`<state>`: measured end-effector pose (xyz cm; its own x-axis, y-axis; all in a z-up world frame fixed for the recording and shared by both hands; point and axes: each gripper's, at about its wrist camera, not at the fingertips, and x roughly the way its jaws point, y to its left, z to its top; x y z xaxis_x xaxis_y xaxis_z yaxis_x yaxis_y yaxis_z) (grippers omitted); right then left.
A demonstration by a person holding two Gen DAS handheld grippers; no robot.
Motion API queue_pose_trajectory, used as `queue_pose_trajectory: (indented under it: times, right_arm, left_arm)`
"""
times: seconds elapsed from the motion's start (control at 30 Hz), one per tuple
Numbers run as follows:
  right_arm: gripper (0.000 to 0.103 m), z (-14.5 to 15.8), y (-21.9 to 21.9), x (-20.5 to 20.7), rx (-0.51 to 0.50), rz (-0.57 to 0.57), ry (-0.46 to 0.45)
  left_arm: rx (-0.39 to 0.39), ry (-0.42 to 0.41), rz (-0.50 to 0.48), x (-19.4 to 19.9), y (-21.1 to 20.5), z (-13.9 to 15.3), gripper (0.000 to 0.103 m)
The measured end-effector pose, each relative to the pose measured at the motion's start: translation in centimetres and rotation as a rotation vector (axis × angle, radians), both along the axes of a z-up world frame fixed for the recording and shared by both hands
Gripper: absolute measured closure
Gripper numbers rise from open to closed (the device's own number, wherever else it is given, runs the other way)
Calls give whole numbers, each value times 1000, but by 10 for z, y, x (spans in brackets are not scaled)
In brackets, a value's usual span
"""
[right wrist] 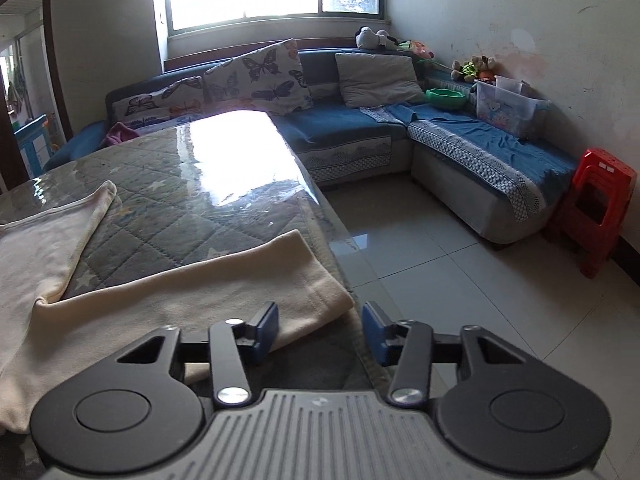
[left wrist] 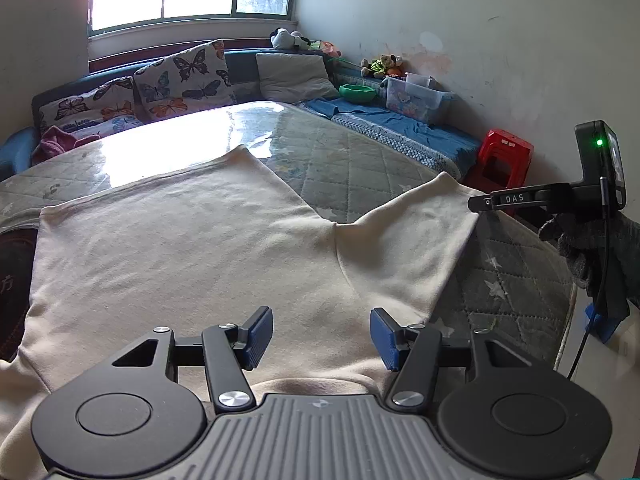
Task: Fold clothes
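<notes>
Left wrist view: cream garment [left wrist: 180,248] lies spread flat on the quilted counter [left wrist: 360,160], one sleeve [left wrist: 412,236] angled out toward the right edge. Left tongs [left wrist: 322,338] gape wide above the near hem, gripping nothing. Right tongs [right wrist: 320,334] likewise spread, empty, hovering over the sleeve cuff [right wrist: 320,296] at the counter's edge. Risks: glossy plastic cover lets fabric slide when pulled; a shallow pinch could take one layer only, skewing the fold; cuff could slip off the edge.
</notes>
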<state>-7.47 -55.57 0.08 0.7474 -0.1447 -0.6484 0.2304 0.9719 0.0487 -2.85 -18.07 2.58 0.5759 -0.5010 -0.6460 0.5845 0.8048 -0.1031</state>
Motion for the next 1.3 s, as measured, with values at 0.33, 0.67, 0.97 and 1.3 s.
queue_pose_trajectory:
  times: [0.33, 0.67, 0.97, 1.3]
  right_arm:
    - [66, 1, -7, -2, 1, -15, -13]
    - [96, 2, -4, 2, -5, 5, -28]
    - [98, 40, -8, -13, 19, 27, -175]
    - [98, 89, 15, -10, -16, 113, -269]
  left_arm:
    - [-2, -2, -2, 0, -1, -1, 46]
    - [12, -1, -4, 2, -6, -3, 46]
    - [39, -8, -27, 1, -14, -11, 46]
    - [7, -44, -17, -2, -4, -5, 46]
